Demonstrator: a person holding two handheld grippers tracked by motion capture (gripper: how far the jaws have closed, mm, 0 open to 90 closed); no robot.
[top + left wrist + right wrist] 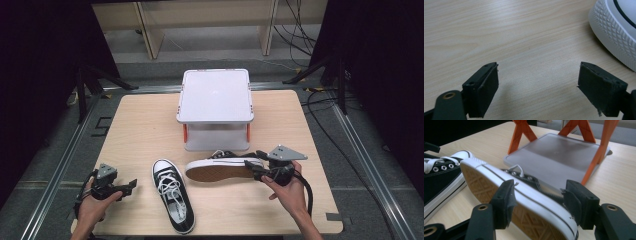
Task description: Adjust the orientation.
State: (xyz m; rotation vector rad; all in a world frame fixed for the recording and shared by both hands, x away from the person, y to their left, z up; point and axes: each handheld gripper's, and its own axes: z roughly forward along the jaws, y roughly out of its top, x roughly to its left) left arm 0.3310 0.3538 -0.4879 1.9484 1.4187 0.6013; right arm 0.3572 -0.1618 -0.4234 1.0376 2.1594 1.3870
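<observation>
We count two claws, two shoes, one stand and one table.

The right claw (256, 167) holds the heel end of the first shoe (225, 167), a black canvas sneaker tipped on its side with its tan sole turned toward us. In the right gripper view one jaw lies against the sole and the other against the black upper at the heel, so we record this claw (537, 202) as grasping the shoe (524, 200). The shoe runs away from the claw toward the left of the high view, its toe end farthest from the jaws. We cannot tell whether it rests on the table or is lifted off it.

The second shoe (173, 195) lies sole down on the table (140, 125), laces up, between the two claws and nearer the left one. Its toe points away from the person.

The left claw (131, 186) stands released, jaws wide apart with bare table between them. In the left gripper view, the white ribbed toe cap (616, 32) of the second shoe sits ahead of that claw (537, 82) and off to one side, clear of both jaws.

The stand (215, 100) is a white two-tier unit with orange legs. It sits beyond the right claw, just behind the held shoe, on the far middle of the table.
</observation>
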